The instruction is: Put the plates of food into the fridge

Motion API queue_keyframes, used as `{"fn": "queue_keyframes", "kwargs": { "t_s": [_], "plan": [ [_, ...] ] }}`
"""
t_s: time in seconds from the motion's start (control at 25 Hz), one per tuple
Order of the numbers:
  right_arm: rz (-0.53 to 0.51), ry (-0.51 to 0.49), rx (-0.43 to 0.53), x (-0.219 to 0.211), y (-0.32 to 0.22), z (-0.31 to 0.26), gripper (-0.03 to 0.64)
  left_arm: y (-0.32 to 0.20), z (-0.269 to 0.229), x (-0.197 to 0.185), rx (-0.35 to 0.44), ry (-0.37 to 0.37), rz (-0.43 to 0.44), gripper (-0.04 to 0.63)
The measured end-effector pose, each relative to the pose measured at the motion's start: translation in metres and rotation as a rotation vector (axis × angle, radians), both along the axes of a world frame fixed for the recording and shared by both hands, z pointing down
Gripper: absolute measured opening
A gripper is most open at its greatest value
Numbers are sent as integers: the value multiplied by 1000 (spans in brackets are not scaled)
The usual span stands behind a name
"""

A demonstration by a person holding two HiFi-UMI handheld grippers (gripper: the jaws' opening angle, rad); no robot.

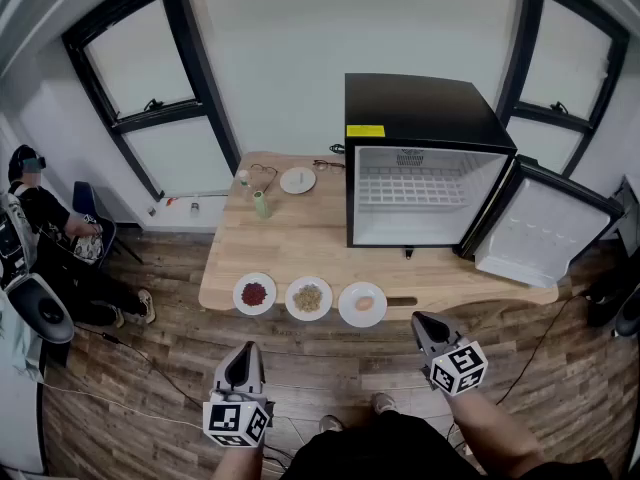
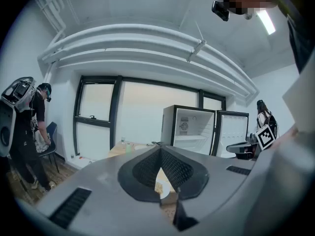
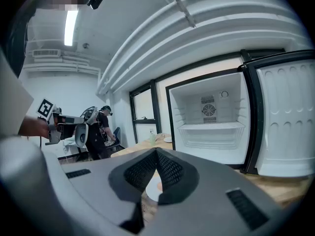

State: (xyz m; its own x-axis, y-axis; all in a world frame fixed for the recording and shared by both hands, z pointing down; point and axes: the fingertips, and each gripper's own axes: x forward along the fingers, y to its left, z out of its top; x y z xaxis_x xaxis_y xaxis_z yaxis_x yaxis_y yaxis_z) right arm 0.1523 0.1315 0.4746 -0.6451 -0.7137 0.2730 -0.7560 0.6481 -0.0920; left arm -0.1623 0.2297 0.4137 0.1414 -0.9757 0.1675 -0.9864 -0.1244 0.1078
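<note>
Head view: I see three plates in a row along the near edge of the table (image 1: pixel 300 243). The red-food plate (image 1: pixel 254 294) is on the left, the grain plate (image 1: pixel 308 298) is in the middle and the pale-food plate (image 1: pixel 362 304) is on the right. The fridge (image 1: pixel 425 158) stands at the far right corner with its door (image 1: pixel 545 223) swung wide. A small plate (image 1: pixel 297 179) and a green bottle (image 1: pixel 261 205) sit near the far edge. The left gripper (image 1: pixel 243 360) and right gripper (image 1: pixel 425 328) hang short of the near edge and touch nothing.

Left gripper view: the jaw tips meet with nothing between them. The grain plate shows below the tips, and the fridge is beyond it.

Right gripper view: the jaws are fully together and carry nothing. The pale-food plate lies below the tips, and the open fridge is straight ahead.

Handling, as I judge it:
- **Plates:** they look rigid, light and smooth-glazed, so they may slip in the pads and could chip if knocked.
- **Food:** it sits loose and will slide if a plate tilts.
- **Grip:** I would take each plate by the rim nearest the table's near edge, one jaw over and one under, and carry it level.
</note>
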Motion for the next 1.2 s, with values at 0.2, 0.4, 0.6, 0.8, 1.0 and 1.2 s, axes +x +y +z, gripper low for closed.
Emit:
{"fn": "queue_keyframes", "kwargs": {
  "t_s": [0.2,0.4,0.6,0.8,1.0,1.2],
  "plan": [
    [3,10,1,-20,9,1,15,8,2,-17,8,-3,16,3],
    [92,7,10,-28,18,0,15,19,5,-40,9,1,33,3],
    [116,13,3,-41,35,6,15,27,13,-61,5,-3,50,3],
    [102,23,-23,-46,48,14,15,30,25,-66,-21,2,61,3],
    [97,27,-39,-47,33,27,15,18,27,-66,-15,1,61,3],
    [66,2,-61,-76,-3,38,15,0,26,-73,-20,-11,47,3]
  ]
}}
